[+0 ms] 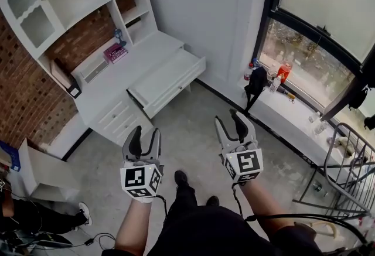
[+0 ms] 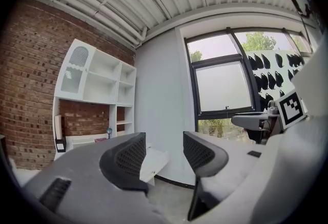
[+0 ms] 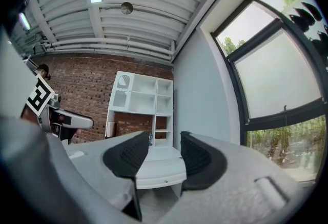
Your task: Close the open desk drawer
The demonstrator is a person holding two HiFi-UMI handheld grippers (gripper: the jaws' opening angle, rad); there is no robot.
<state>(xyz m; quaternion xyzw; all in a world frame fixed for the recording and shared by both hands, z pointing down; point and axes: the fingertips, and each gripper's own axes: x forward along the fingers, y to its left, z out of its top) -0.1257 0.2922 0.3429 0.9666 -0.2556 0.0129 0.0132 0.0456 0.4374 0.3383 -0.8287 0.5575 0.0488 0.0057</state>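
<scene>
Desk drawer (image 1: pixel 167 80) stands pulled out from the front of the white desk (image 1: pixel 126 67), jutting over the grey floor (image 1: pixel 193 152). Both handheld tools hang short of the desk, well apart from the drawer. The left gripper (image 1: pixel 145 135) and the right gripper (image 1: pixel 229 121) each point toward it, jaws spread and nothing between them. A pink box (image 1: pixel 115 53) sits on the desk top.

Brick wall (image 1: pixel 22 99), grey floor (image 1: pixel 193 140), large window (image 1: pixel 328 6).
</scene>
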